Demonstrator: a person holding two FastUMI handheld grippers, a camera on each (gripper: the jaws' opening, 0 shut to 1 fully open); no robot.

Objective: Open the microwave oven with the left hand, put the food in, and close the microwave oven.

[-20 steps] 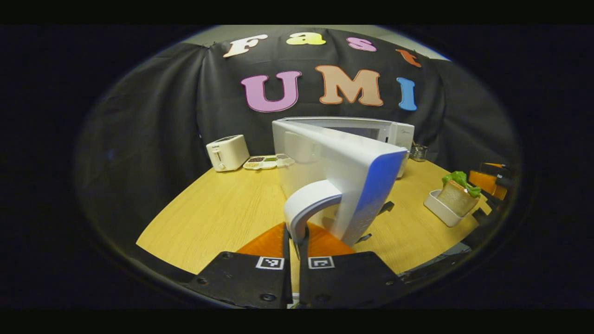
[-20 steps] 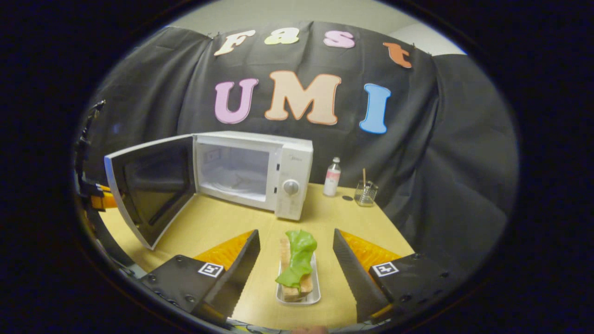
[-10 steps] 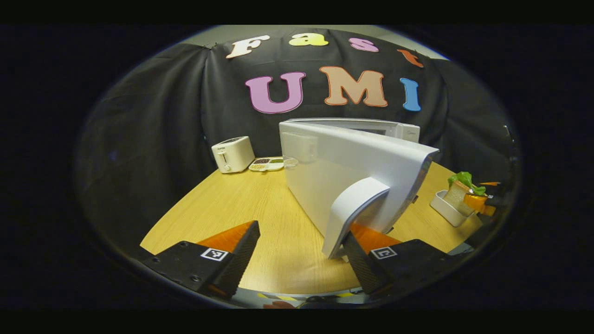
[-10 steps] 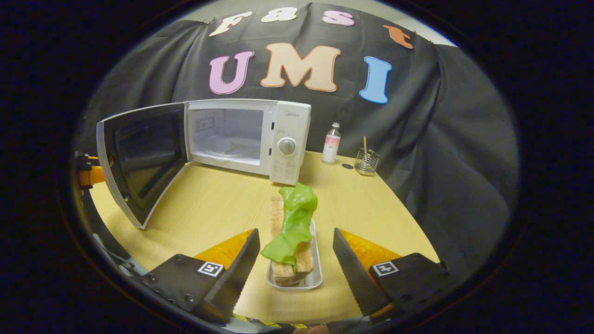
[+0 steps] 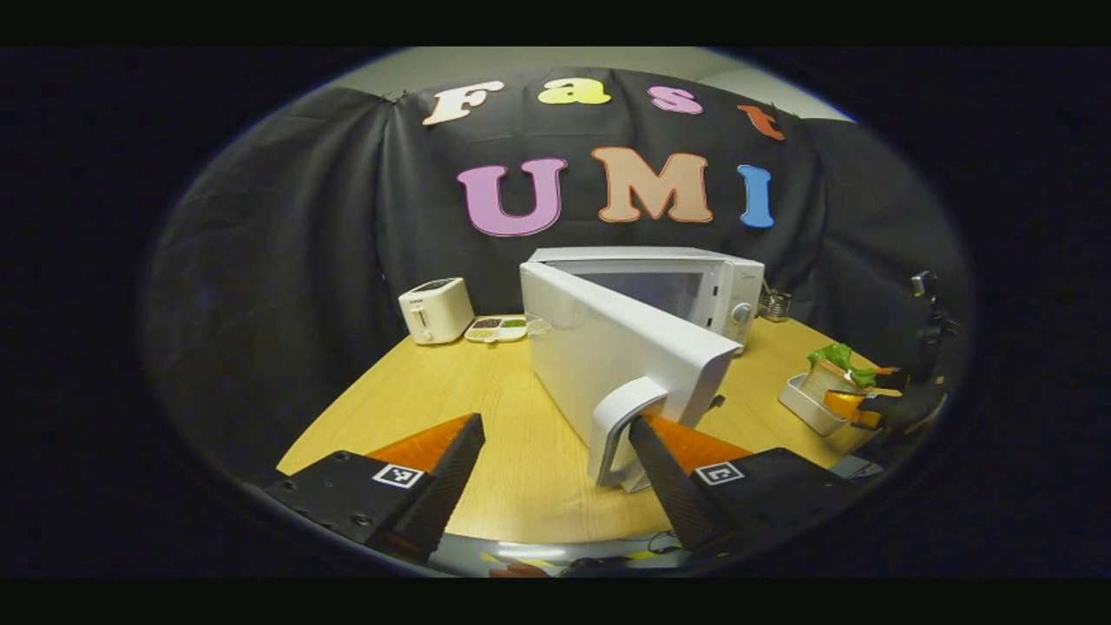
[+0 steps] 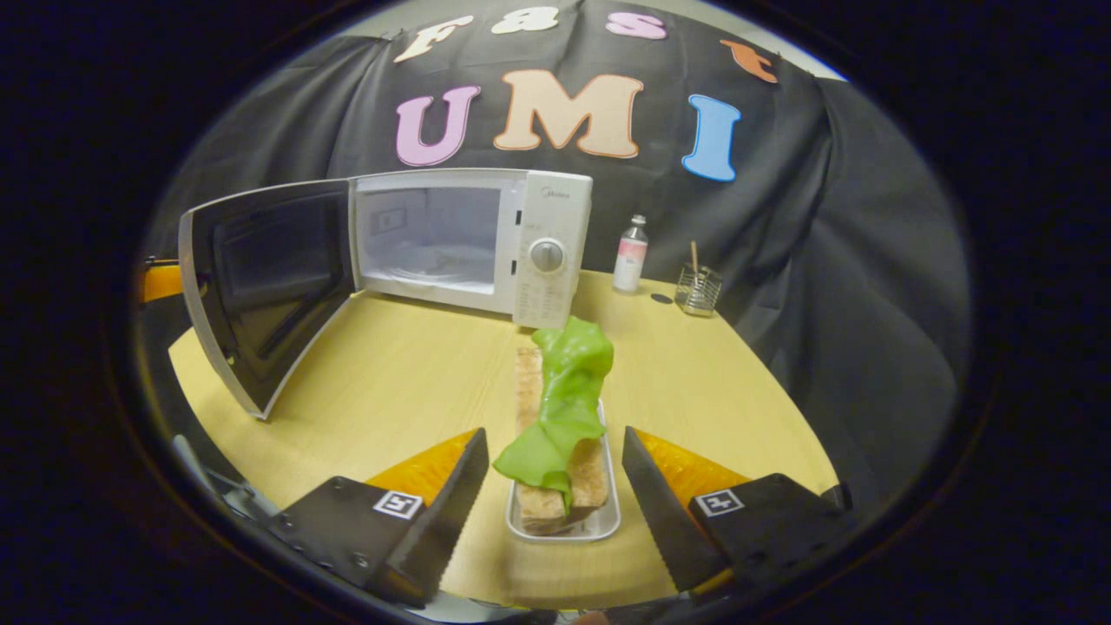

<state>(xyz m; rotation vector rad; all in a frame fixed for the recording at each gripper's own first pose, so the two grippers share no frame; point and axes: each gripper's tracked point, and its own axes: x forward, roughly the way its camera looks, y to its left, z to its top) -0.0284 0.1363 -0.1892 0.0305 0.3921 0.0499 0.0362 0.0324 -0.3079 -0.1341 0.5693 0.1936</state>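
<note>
A: Item one: microwave oven (image 6: pixel 473 239), at back of table (image 6: pixel 399 391). Door (image 6: pixel 260 291) swung wide to the left, cavity bare.

B: Food?

A: Food (image 6: pixel 564 412), bread under a green leaf, standing in a white tray (image 6: pixel 564 528) near the front edge, well apart from the oven. Sits between the fingers of the right gripper (image 6: pixel 555 486), spread wide, touching neither tray nor food as far as visible.

B: Left gripper?

A: Left gripper (image 5: pixel 555 464) spread wide too, holding nothing. Door handle (image 5: pixel 621 430) just beside its right-hand finger, possibly touching; cannot tell.

B: Progress?

A: Opening judged done. Grasp of tray, carry into cavity and closing of door all left.

B: Surroundings?

A: Toaster (image 5: pixel 437 309) and a divided dish (image 5: pixel 496 327) left of the oven in the left gripper view. Bottle (image 6: pixel 631 253) and a small wire holder (image 6: pixel 698 289) to the right of it in the right gripper view.

B: Obstructions?

A: None on the bare tabletop between tray and opening. Door edge on the left probably to be minded during the carry.
</note>
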